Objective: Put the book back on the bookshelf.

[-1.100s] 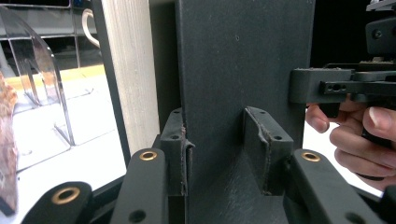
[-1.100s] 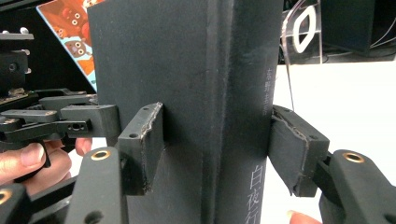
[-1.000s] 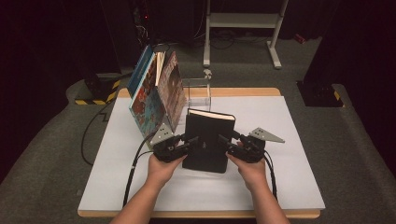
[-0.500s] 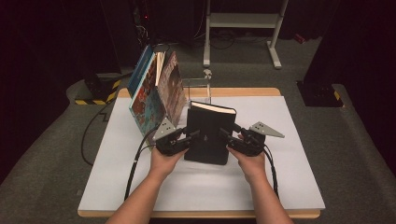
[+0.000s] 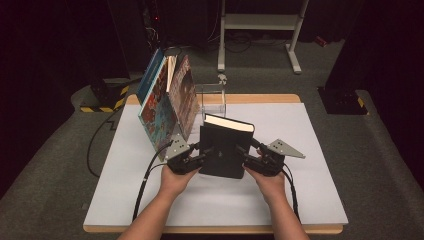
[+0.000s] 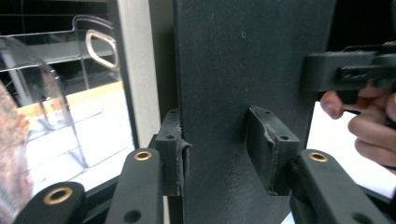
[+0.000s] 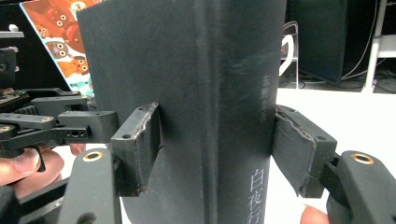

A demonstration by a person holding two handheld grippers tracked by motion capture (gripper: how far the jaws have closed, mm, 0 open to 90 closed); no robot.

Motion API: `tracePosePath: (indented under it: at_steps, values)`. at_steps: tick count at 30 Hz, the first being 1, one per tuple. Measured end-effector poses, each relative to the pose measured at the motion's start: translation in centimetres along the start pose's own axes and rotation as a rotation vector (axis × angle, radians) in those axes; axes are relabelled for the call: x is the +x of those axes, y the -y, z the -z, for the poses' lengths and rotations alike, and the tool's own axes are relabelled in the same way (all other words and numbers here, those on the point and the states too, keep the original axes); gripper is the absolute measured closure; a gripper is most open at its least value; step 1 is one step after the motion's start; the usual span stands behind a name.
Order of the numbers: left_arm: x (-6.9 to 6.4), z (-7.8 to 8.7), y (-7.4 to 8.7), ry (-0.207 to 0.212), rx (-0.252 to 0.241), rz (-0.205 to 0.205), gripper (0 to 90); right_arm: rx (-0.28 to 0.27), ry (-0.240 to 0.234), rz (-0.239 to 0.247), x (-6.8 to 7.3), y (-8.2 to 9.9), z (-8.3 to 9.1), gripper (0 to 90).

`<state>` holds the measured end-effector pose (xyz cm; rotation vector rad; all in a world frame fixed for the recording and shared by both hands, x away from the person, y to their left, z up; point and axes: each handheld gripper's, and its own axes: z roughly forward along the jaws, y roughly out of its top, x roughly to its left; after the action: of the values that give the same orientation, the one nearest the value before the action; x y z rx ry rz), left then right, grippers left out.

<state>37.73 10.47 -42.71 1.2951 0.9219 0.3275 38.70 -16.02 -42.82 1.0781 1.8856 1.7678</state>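
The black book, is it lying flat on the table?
No, the black book stands upright on the white table, with its page edges facing up.

Black hardback book (image 5: pixel 225 150) (upright)

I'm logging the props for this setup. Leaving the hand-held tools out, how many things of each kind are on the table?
Black book, held upright: 1
Picture books leaning at the left: 3, as far as the covers can be told apart
Clear stand: 1
Total: 5
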Motion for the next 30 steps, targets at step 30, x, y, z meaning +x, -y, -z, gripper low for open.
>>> tracePosePath:
  at_steps: [30]
  values:
    - [2.7,5.5,3.3,-0.135,0.029,-0.007,37.1,-0.014,-0.011,0.084,2.9,1.2,1.6,31.4]
